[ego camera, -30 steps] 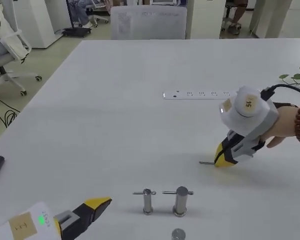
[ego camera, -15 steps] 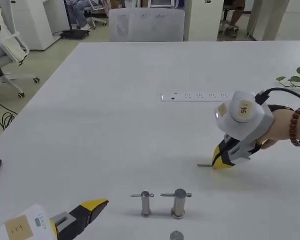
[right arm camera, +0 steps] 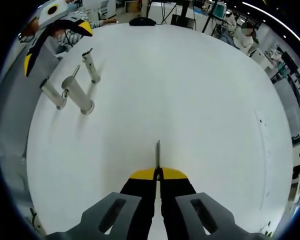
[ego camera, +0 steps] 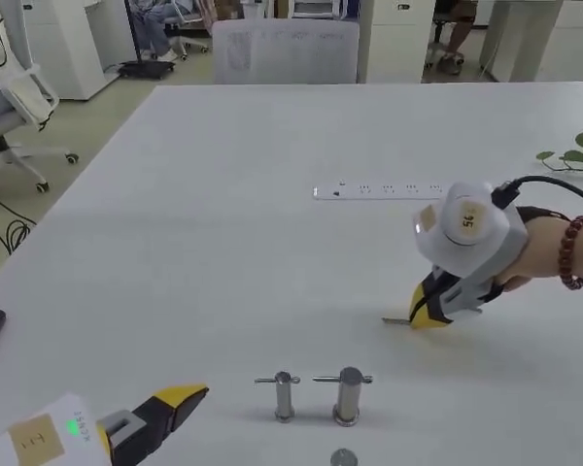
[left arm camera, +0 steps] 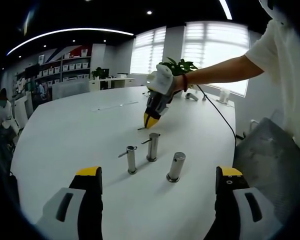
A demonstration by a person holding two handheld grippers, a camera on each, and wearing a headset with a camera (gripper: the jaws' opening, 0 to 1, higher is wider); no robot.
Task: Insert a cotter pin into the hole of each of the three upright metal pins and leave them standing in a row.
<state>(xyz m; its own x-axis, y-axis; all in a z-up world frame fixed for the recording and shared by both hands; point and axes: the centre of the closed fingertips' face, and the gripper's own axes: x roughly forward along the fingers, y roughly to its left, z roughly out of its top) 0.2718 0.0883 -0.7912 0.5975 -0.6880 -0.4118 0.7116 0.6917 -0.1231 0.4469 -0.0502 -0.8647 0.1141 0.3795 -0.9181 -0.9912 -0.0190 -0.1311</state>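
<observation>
While our right gripper (ego camera: 420, 317) is pinched shut on the cotter pin (right arm camera: 158, 151) low at the table (ego camera: 223, 223), we should lift it level, free end forward, and aim for the hole in the bare pin (left arm camera: 175, 167), which stands beside 2 fitted pins (ego camera: 347, 391). Our left gripper (left arm camera: 158, 174) gapes wide, free to steady that pin. The white table looks smooth. A power strip (ego camera: 374, 187) lies beyond, with office chairs behind.

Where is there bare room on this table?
Bare: the left half of the table, from the left tongs to the far edge, and the stretch between the power strip and the metal pins. Crowded: the near edge around the pins, and the right tongs holding the cotter pin.
</observation>
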